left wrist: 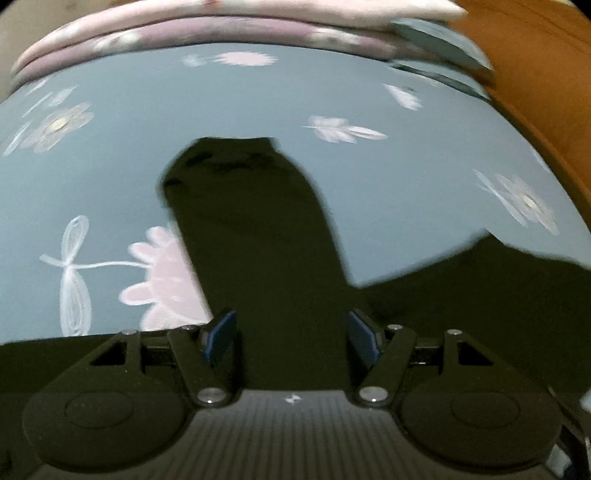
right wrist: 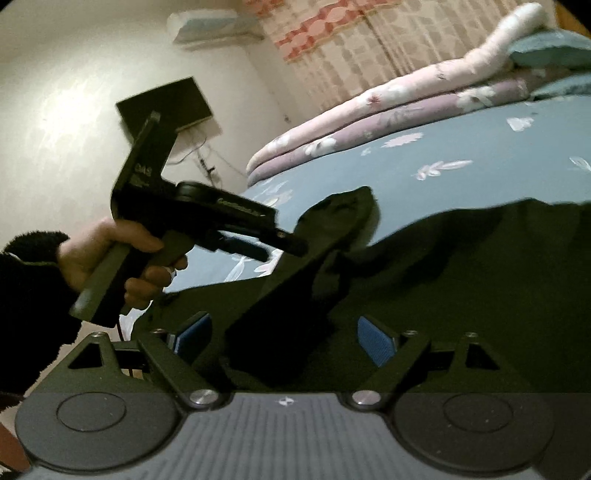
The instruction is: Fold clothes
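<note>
Blue flowered bed (left wrist: 258, 99) bears dark garment (left wrist: 266, 236), folded quilts (left wrist: 221, 33).

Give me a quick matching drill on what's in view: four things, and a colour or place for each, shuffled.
Things:
1. dark green garment
2. flower-print bed sheet
3. folded pink and lilac quilts
4. flat black screen

Matches:
A. grey-blue
B. on the white wall
C. stacked at the bed's far edge
D. spread out on the bed

Pairs: 1-D, 2-A, 3-C, 4-B

Black claw (left wrist: 291, 334) – blue pads (left wrist: 221, 332), fuzzy black sleeve (right wrist: 26, 280).
</note>
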`<action>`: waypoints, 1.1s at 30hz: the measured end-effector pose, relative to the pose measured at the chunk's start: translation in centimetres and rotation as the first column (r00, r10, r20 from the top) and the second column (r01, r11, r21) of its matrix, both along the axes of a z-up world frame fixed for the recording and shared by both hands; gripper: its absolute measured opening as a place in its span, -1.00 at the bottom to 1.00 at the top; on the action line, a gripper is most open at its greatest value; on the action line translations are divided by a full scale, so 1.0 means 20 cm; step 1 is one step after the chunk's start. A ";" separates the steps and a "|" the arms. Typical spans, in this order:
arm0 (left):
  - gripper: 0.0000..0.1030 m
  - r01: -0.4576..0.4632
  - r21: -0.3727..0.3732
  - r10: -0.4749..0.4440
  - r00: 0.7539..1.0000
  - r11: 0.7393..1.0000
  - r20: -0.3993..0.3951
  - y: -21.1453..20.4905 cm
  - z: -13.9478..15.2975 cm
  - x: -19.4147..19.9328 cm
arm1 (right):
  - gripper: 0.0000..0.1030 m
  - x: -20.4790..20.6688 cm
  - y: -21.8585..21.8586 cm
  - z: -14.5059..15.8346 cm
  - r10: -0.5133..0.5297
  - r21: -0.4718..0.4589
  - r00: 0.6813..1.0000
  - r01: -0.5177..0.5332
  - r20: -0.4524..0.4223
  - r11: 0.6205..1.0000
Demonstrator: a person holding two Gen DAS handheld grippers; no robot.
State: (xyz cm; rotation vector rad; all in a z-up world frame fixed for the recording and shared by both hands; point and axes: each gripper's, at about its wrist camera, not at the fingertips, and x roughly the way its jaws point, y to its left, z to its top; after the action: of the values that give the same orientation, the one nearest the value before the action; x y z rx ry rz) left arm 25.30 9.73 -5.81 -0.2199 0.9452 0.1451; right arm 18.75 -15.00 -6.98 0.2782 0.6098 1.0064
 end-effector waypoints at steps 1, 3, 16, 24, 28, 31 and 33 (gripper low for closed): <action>0.30 -0.033 -0.008 0.033 0.999 0.999 -0.002 0.04 -0.01 0.01 | 0.75 0.01 -0.01 -0.01 -0.011 0.003 1.000 0.011 -0.004 1.000; 0.30 -0.089 -0.031 0.089 0.996 0.996 -0.004 0.11 -0.05 0.03 | 0.75 0.04 -0.03 -0.01 -0.034 0.002 0.999 0.034 -0.012 0.999; 0.29 -0.223 -0.349 0.259 0.964 0.910 0.057 0.44 -0.26 0.21 | 0.79 0.05 0.01 -0.06 -0.027 -0.067 1.000 0.026 -0.009 0.997; -0.71 -0.156 -0.314 0.205 0.970 0.937 0.131 0.44 -0.29 0.33 | 0.79 0.06 0.04 -0.10 -0.029 -0.101 0.999 0.028 -0.013 0.995; -0.92 -0.149 -0.290 0.208 0.960 0.946 0.186 0.43 -0.22 0.28 | 0.79 0.07 0.01 -0.09 -0.055 -0.081 0.998 0.053 -0.018 0.995; -0.94 -0.128 -0.285 0.207 0.941 0.950 0.266 0.43 -0.09 0.16 | 0.79 0.07 -0.02 -0.08 -0.078 -0.051 0.997 0.077 -0.020 0.996; -0.95 -0.114 -0.271 0.197 0.933 0.956 0.303 0.42 -0.01 0.08 | 0.79 0.07 -0.04 -0.07 -0.084 -0.029 0.996 0.084 -0.028 0.996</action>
State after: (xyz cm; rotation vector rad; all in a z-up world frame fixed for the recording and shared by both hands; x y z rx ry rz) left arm 26.95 18.14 -5.97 -0.5377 0.6109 0.1312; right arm 20.15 -15.70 -8.45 0.2919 0.6334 0.9135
